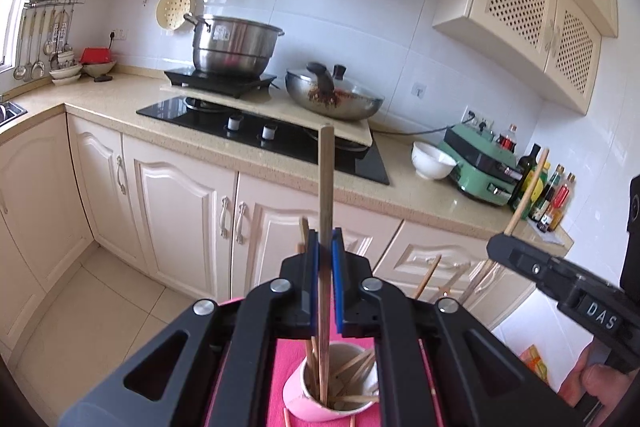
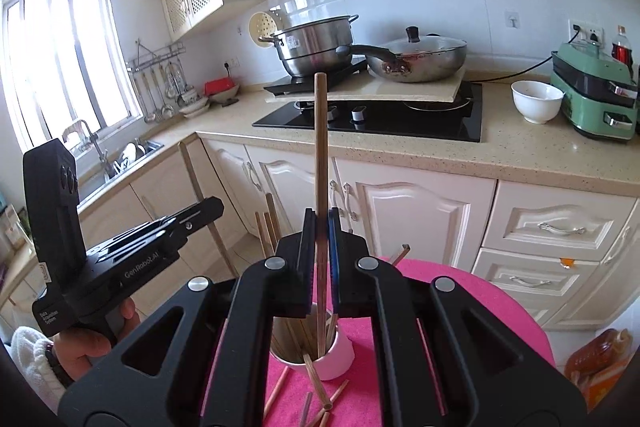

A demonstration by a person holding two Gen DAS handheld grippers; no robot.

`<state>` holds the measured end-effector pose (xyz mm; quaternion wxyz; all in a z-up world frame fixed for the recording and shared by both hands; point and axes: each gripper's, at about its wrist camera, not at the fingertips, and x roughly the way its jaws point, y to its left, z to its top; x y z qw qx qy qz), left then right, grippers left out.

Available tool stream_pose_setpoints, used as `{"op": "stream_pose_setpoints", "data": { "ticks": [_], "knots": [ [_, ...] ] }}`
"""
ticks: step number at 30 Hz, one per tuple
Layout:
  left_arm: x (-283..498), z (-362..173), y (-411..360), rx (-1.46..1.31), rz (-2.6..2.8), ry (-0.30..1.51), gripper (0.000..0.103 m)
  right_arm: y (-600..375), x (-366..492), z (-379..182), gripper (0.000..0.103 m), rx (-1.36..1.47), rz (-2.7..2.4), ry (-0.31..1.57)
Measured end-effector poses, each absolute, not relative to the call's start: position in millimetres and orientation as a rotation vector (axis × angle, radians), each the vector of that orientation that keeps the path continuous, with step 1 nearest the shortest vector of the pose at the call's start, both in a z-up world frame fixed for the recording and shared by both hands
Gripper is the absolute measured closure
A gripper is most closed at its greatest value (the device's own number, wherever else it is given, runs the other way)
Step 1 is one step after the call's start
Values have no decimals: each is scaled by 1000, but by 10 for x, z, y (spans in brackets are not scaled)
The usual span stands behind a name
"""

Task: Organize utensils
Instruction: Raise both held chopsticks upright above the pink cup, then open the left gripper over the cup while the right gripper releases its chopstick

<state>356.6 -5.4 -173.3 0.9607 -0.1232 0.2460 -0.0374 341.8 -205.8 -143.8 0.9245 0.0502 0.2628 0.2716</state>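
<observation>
On a pink cloth [image 2: 472,311] stands a cup [image 2: 342,355] with several wooden chopsticks in it. My right gripper [image 2: 321,227] is shut on an upright chopstick [image 2: 320,147] whose lower end dips into the cup. The left wrist view shows the same cup [image 1: 298,401] under my left gripper [image 1: 325,255], shut on another upright chopstick [image 1: 326,179] that reaches down into it. Each gripper shows in the other's view: the right gripper [image 1: 500,247] at the right, the left gripper [image 2: 216,205] at the left. Several loose chopsticks [image 2: 320,393] lie on the cloth in front of the cup.
Behind runs a beige counter [image 2: 520,151] with a black hob [image 2: 400,123], a steel pot [image 2: 316,47], a lidded wok [image 2: 424,59], a white bowl [image 2: 536,101] and a green appliance [image 2: 592,95]. Bottles [image 1: 548,191] stand at the counter's right end; a sink [image 2: 136,151] is on the left.
</observation>
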Motion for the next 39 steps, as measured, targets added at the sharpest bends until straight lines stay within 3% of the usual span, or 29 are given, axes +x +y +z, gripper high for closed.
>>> {"op": "stream_pose_setpoints", "data": {
  "ticks": [16,17,20,27,39],
  "knots": [
    [3500,-2156,-168,-151,-99,691,96,-1918,3299,-1608,96,30,524,589],
    [3495,-2165,-163,-148,-88,702,94,-1916,3293,-1613,96,30,521,590],
    [3459,-2159,-151,-144,-69,712,72,-1917,3274,-1631,96,28,506,598],
    [3380,-2098,-109,-120,-24,717,64,-1894,3239,-1648,96,21,490,604],
    [3246,-2078,34,-60,51,738,64,-1845,3212,-1690,96,14,465,620]
  ]
}}
